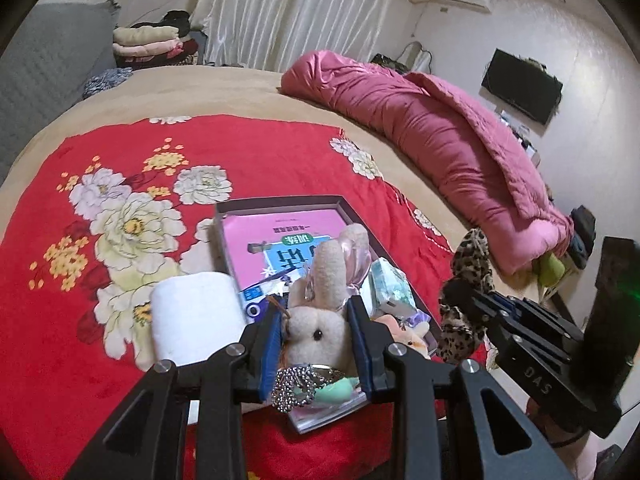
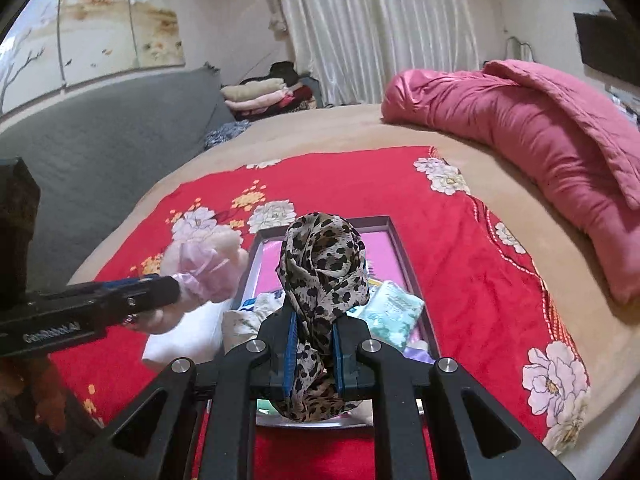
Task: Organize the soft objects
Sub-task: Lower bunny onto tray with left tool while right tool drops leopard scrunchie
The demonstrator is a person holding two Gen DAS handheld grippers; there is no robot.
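Clamped in the left hand-held gripper [image 1: 316, 330], nearest the lens, is a beige plush rabbit [image 1: 320, 320], its head squeezed between the blue pads, ears pointing toward 12 o'clock, with a beaded chain [image 1: 290, 384] and a mint charm [image 1: 336, 388] dangling below. At 3 o'clock from it, the right hand-held gripper [image 2: 314, 344] is closed tight on a leopard-print scarf [image 2: 322, 264], which bunches above the jaws and hangs beneath them. Both soft things are held above a shallow open box [image 1: 280, 202] lying on a red floral blanket [image 1: 100, 240] on the bed. Inside the box lie a pink booklet [image 1: 256, 236] and a pale green tissue pack [image 1: 390, 286]. A white roll [image 1: 196, 316] sits just beside the box at its 9 o'clock. A rumpled pink quilt [image 1: 432, 136] lies well apart, toward 2 o'clock.
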